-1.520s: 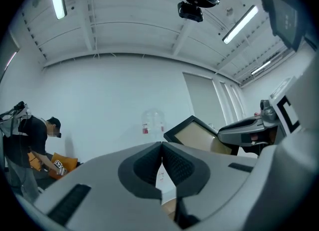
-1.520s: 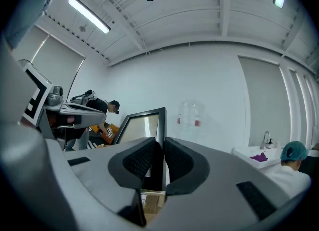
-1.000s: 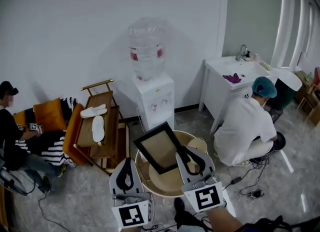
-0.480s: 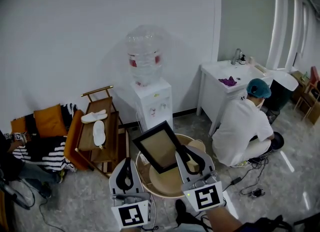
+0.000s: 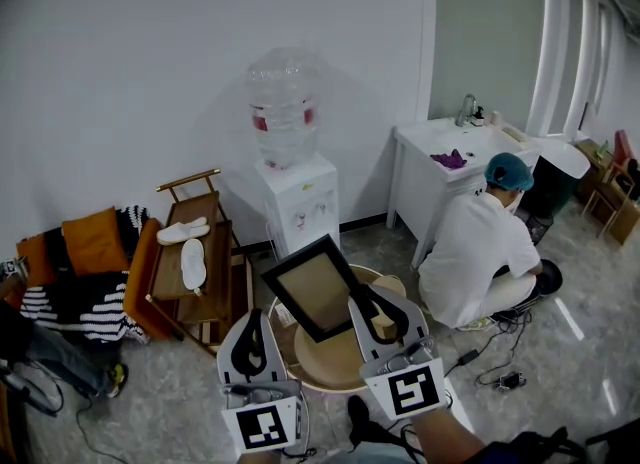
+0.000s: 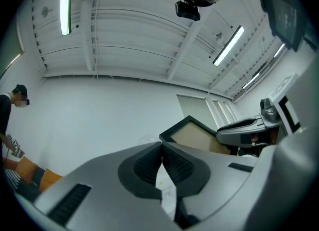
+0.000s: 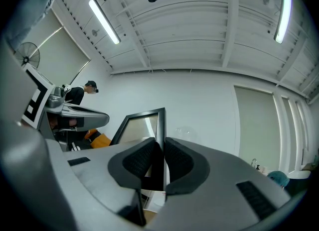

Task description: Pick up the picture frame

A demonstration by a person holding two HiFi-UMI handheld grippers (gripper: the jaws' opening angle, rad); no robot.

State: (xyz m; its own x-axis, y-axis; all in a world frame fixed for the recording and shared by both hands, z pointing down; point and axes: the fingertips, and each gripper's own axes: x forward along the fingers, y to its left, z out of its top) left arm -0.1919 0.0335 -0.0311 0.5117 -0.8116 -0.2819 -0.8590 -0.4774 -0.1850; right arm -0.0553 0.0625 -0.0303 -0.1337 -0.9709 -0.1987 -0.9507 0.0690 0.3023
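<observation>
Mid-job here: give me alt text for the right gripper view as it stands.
The right gripper grips the black edge of the picture frame between its pads, with the frame rising past the jaws. The left gripper shows at the left, before a white wall under ceiling strip lights.

Looking along the left gripper (image 6: 162, 144): its two grey jaws meet at the tips, with nothing between them. Beyond, a black picture frame (image 6: 197, 136) with a tan panel tilts against a white wall, and the right gripper (image 6: 227, 133) overlaps its right edge. Strip lights (image 6: 228, 46) cross the ceiling. A person (image 6: 10, 110) sits at far left.
</observation>
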